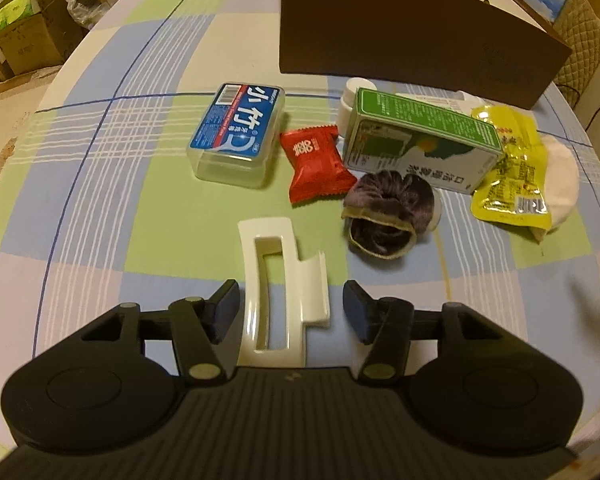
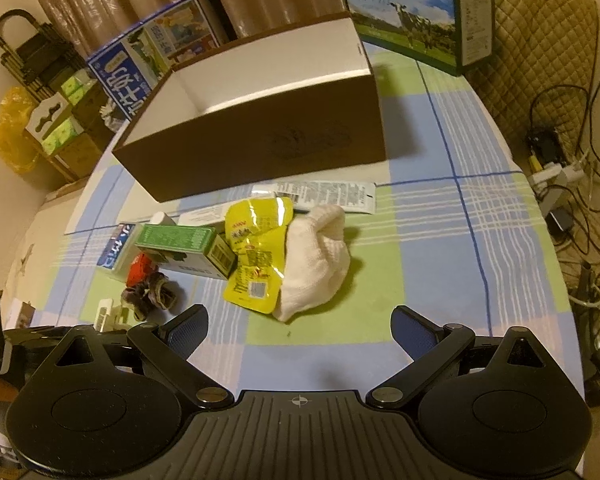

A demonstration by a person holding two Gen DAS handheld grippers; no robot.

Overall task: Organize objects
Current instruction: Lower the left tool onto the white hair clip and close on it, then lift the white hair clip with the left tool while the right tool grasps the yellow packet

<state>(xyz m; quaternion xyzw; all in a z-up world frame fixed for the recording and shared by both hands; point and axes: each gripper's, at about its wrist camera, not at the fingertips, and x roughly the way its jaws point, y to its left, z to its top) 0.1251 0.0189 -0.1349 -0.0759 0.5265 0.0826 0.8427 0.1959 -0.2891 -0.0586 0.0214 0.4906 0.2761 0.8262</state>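
Jaws of the left gripper [image 1: 291,312] stand released around the white plastic hair claw clip [image 1: 278,292] on the counter [image 1: 100,200]; its slick, lopsided shape could twist free. Right gripper [image 2: 300,334] gapes empty, near the white sock [image 2: 320,264].

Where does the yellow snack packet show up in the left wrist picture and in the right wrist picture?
Left wrist view: the yellow snack packet sits far right, just right of the green carton.
Right wrist view: it lies near the centre, between the green carton and the white sock.
Shared landmark: the brown box behind the clutter.
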